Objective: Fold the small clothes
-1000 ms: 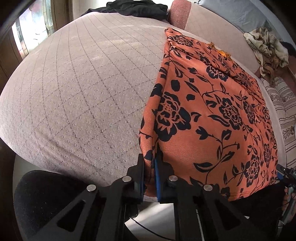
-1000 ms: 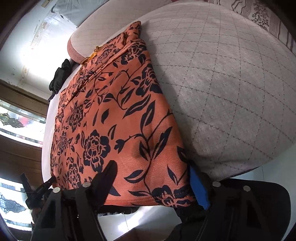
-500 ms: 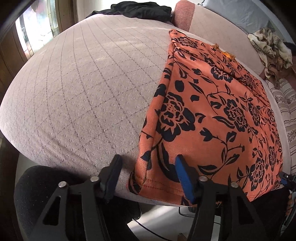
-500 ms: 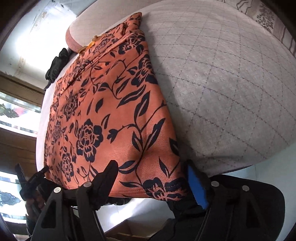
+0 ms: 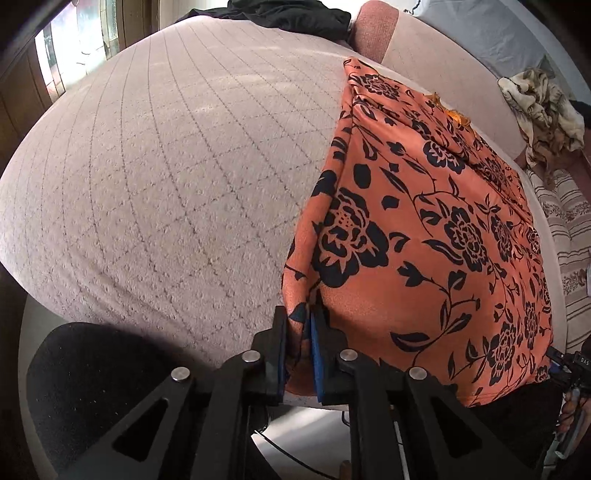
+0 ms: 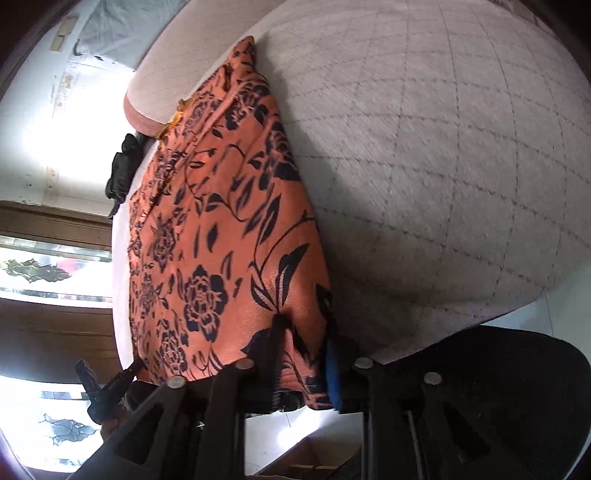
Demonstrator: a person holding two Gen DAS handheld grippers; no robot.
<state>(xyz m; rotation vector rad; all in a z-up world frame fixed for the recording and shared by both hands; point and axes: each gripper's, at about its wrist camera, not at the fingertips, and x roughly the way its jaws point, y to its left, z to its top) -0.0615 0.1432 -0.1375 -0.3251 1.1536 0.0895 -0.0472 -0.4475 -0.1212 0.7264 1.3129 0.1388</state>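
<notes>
The orange garment [image 5: 436,229] is a soft knit cloth with a matt, slightly fuzzy face and a printed black flower pattern; its hem is stitched. It lies on a bed cover [image 5: 177,177] of pale grey-pink cloth, matt and rough, with small raised bumps and thin quilted lines in a diamond pattern. The left gripper [image 5: 299,343] is made of matt black plastic, with round screw heads of bright metal; its fingers [image 5: 316,354] carry smooth blue pads. The right gripper [image 6: 303,354] has the same black plastic and metal screws. A black cloth [image 5: 288,14] at the far edge looks matt and limp.
</notes>
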